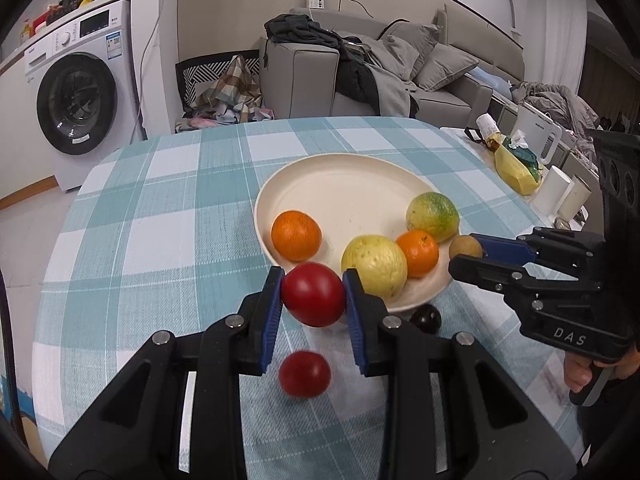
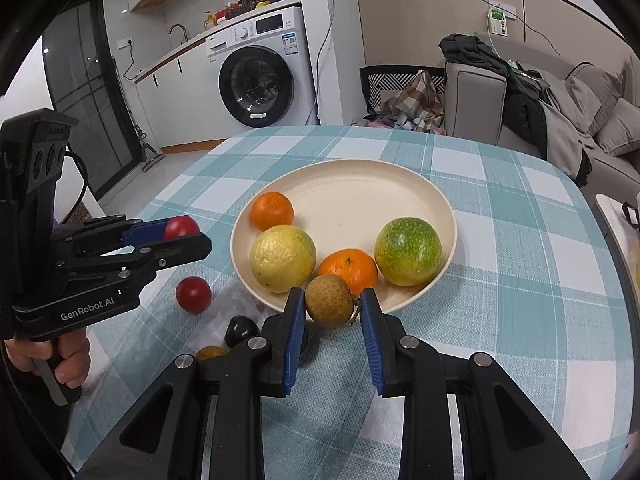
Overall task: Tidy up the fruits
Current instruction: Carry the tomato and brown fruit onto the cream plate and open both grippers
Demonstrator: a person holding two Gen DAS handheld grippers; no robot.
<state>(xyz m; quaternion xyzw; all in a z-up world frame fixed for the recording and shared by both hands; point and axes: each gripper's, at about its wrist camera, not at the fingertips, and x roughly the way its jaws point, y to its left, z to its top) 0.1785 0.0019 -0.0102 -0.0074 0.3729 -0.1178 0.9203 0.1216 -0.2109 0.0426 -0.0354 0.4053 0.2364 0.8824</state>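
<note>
A cream plate (image 1: 340, 184) (image 2: 360, 188) on the checked tablecloth holds two oranges (image 1: 296, 235) (image 1: 418, 253), a yellow fruit (image 1: 374, 266) (image 2: 282, 258) and a green-yellow fruit (image 1: 433, 216) (image 2: 408, 251). My left gripper (image 1: 313, 294) is shut on a red tomato (image 1: 313, 294) (image 2: 181, 227), held above the cloth just short of the plate's near rim. My right gripper (image 2: 330, 300) is shut on a small brown fruit (image 2: 329, 300) (image 1: 465, 247) at the plate's near rim. A second red tomato (image 1: 305, 374) (image 2: 193, 294) and a dark plum (image 1: 426, 319) (image 2: 241, 330) lie on the cloth.
Another brown fruit (image 2: 211, 353) lies by the plum. A side table at the right carries a yellow bag (image 1: 514, 170), a white kettle (image 1: 538, 136) and white cups (image 1: 554, 196). A washing machine (image 2: 260, 68) and a grey sofa (image 1: 400, 72) stand behind the table.
</note>
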